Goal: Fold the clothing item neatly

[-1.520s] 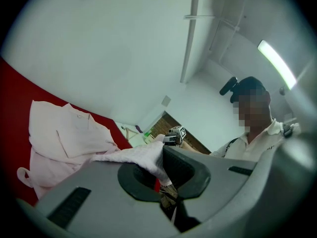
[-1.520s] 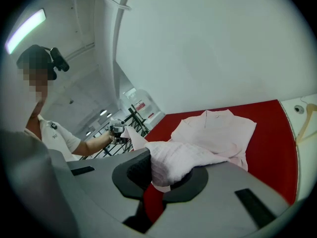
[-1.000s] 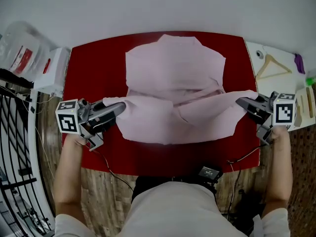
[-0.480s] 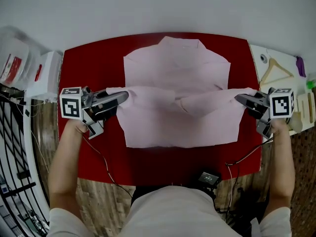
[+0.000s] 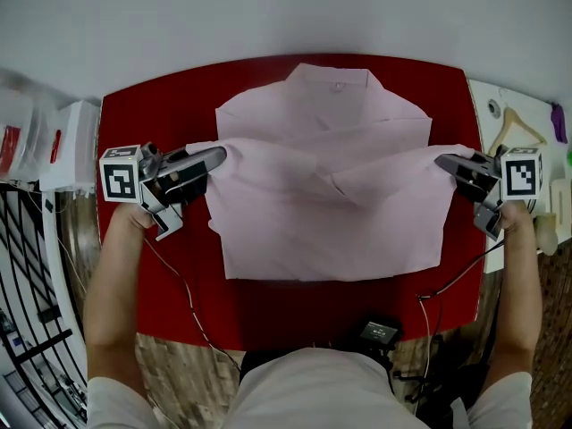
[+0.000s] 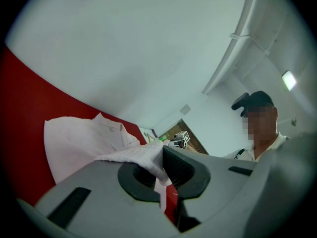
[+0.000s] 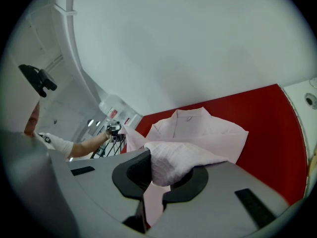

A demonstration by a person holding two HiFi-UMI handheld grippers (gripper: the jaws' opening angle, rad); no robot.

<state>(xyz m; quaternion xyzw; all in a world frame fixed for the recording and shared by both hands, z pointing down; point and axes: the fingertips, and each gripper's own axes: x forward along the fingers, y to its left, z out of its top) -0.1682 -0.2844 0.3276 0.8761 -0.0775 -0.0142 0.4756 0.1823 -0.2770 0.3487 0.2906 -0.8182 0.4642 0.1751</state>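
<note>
One pale pink shirt (image 5: pixel 331 195) on one red worktop (image 5: pixel 161 123). Two grippers, one at each side of the shirt: the left gripper (image 5: pixel 214 156) and the right gripper (image 5: pixel 442 161). Two black-and-white cubes, one per gripper: the left marker cube (image 5: pixel 121 173) and the right marker cube (image 5: pixel 524 173). One person (image 5: pixel 313 387) at the near edge. One wooden hanger (image 5: pixel 517 125) at the far right. One small black box (image 5: pixel 377 332) at the near edge of the worktop. One white carton (image 5: pixel 76 141) at the far left.
</note>
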